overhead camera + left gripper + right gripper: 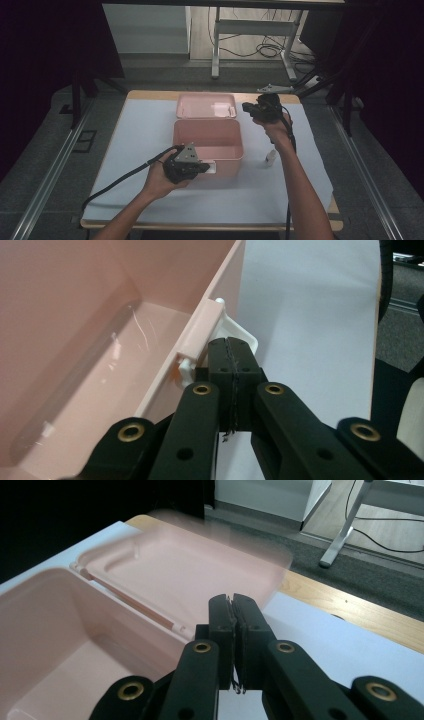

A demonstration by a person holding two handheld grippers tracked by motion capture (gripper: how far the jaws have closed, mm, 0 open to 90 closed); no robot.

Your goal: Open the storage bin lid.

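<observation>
Pale cover: a white sheet (150, 140) lies over the light wooden table (150, 94), whose bare edge shows at twelve o'clock and along the near rim.
Box: an open pink plastic rectangular box (208, 137) sits at the centre of the sheet; its inside looks bare in the left gripper view (100, 340) and the right gripper view (55, 630).
Lid: the pink plastic lid (205, 105) lies flat at twelve o'clock from the box, hinged along the box's far edge; in the right gripper view (190, 565) its far corner is blurred.
Left gripper: the black two-jaw left gripper (204, 167), held in the person's left hand (160, 180), is at seven o'clock of the box, at its near wall; its jaws are pressed together with nothing visible between them (231, 357).
Right gripper: the black two-jaw right gripper (247, 107), in the right hand (275, 127), is at one o'clock of the box, just beside the lid's right end; its jaws are all but together and hold nothing (232, 612).
Latch: a white plastic latch (235, 330) on the box's near wall lies at the left gripper's tips; whether they touch it I cannot tell.
Small item: a small white object (270, 158) lies on the sheet at four o'clock, apart from the box.
</observation>
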